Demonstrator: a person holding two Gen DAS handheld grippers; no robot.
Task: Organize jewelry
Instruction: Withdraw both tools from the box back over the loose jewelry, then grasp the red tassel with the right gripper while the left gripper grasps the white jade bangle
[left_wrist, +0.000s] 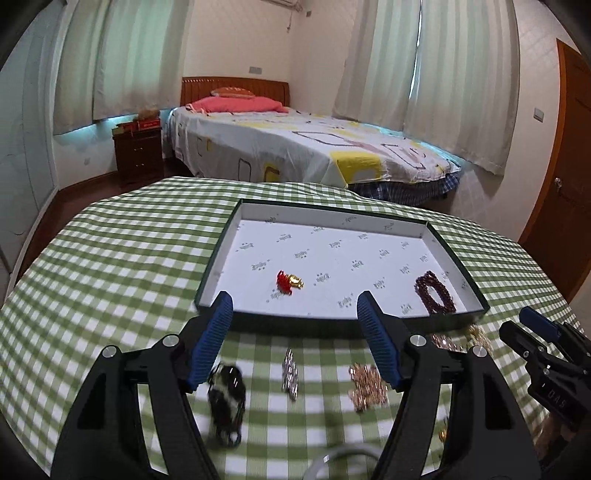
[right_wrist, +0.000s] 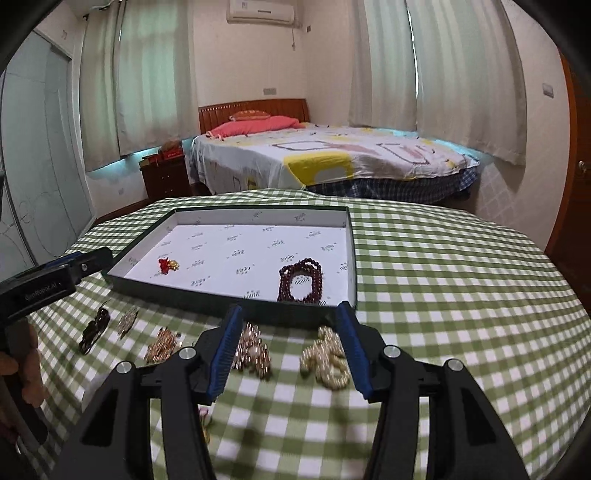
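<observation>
On the green-checked tablecloth (left_wrist: 110, 258), we are looking at a shallow dark-rimmed tray (left_wrist: 218, 254) with a white printed lining, and everything is lining up around it. Inside the tray, toward its left half, a small red-and-gold piece (left_wrist: 289, 281) is lying alone; in the near right corner of the tray a dark red bead bracelet (left_wrist: 434, 291) is sitting coiled against the wall.

Our left gripper (left_wrist: 295, 306) is hanging just in front of the tray's near wall, jaws spread wide and nothing between them. Our right gripper (right_wrist: 290, 317) is hovering off the tray's near right corner, jaws likewise parted and empty.

In front of the tray, on the cloth, the loose jewelry is waiting in a rough row. We are seeing a black glossy piece (left_wrist: 226, 400) furthest left of the tray's near edge, a little silver piece (left_wrist: 290, 373) beside it, then a rose-gold cluster (left_wrist: 367, 386). From the right wrist view, a copper-toned cluster (right_wrist: 255, 350) and a pale gold beaded piece (right_wrist: 327, 360) are lying just before the tray's near right corner, both blurred, so we cannot tell their exact form.

Beyond the tray, a bed (left_wrist: 295, 147) with a patterned sheet is filling the room.
</observation>
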